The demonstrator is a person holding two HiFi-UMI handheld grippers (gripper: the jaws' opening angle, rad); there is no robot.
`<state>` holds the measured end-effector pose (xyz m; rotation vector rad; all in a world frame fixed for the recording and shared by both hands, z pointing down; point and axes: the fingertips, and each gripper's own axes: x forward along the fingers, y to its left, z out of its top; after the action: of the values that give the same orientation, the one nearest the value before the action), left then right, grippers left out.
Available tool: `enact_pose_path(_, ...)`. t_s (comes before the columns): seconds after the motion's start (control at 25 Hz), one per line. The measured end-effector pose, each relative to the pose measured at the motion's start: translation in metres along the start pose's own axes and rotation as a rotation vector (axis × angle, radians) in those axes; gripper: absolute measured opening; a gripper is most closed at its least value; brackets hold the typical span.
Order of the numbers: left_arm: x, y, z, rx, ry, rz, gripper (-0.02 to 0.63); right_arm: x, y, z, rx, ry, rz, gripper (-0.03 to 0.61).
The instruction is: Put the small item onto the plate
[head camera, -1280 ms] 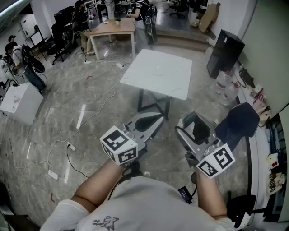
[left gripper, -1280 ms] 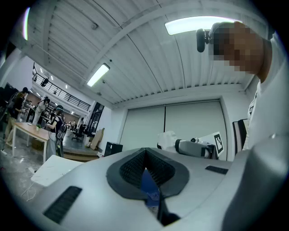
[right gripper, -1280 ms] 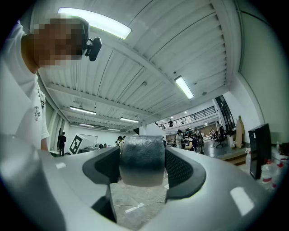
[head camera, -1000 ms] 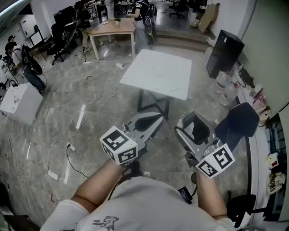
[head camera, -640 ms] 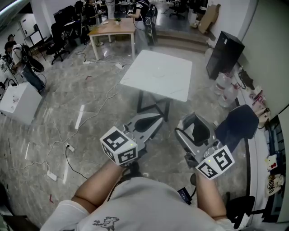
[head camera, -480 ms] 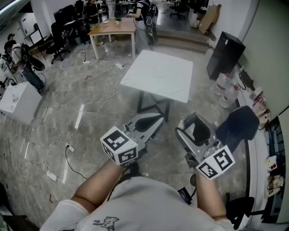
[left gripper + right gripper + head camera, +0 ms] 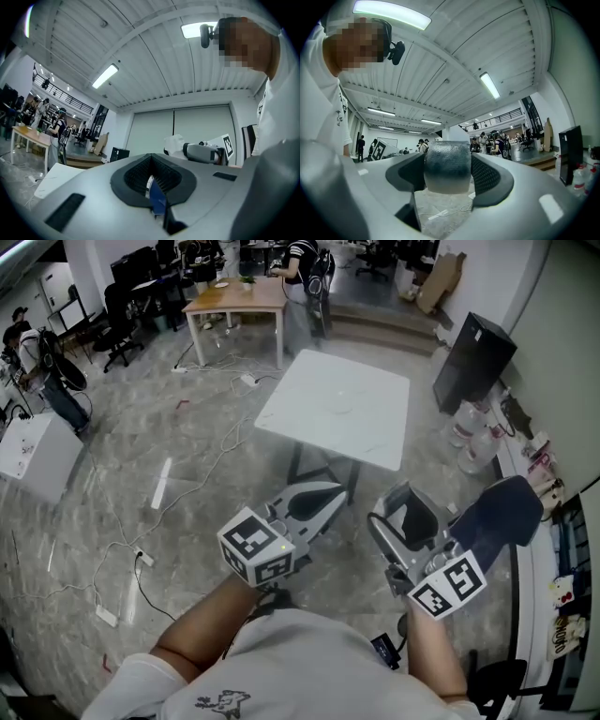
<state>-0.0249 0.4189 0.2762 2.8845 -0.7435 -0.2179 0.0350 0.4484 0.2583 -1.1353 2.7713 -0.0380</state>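
Both grippers hover over the floor, short of a white table (image 7: 375, 432). A faint round outline (image 7: 339, 409) shows on the tabletop; I cannot tell if it is the plate. My right gripper (image 7: 405, 504) is shut on a small grey cylinder (image 7: 447, 166), which stands upright between the dark pads and fills the gap in the right gripper view. My left gripper (image 7: 322, 498) has its jaws nearly together, with a thin blue sliver (image 7: 156, 199) pinched between them. In the head view the blue sliver is hidden.
A black box (image 7: 473, 362) and water bottles (image 7: 466, 432) stand right of the table. A dark chair back (image 7: 495, 517) is close to my right gripper. Cables (image 7: 141, 559) trail over the marble floor. A wooden table (image 7: 239, 298) and people are farther off.
The head view has shifted, so the white table sits a little lower and further right. Both grippers have drifted slightly right and keep their hold.
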Motion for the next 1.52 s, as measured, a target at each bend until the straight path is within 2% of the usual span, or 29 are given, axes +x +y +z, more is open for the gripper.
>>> enact_pose_path(0.36, 0.004, 0.101, 0.019, -0.023, 0.019, -0.057, 0.006, 0.094, -0.033, -0.014, 0.021, 0.005, -0.060, 0.301)
enact_pose_path(0.6, 0.014, 0.145, 0.027, -0.033, 0.026, -0.060, 0.006, 0.133, -0.057, -0.015, 0.025, 0.010, -0.069, 0.301)
enact_pose_path(0.76, 0.035, 0.173, 0.026, -0.037, 0.030, -0.051, 0.006, 0.152, -0.088, -0.016, 0.028, 0.010, -0.063, 0.301)
enact_pose_path(1.04, 0.104, 0.231, 0.018, -0.034, 0.035, -0.007, 0.006, 0.190, -0.178, -0.024, 0.017, 0.016, -0.014, 0.302)
enact_pose_path(1.52, 0.280, 0.322, 0.013, -0.026, 0.019, 0.104, 0.006, 0.233, -0.368, -0.025, 0.056, 0.041, 0.135, 0.301)
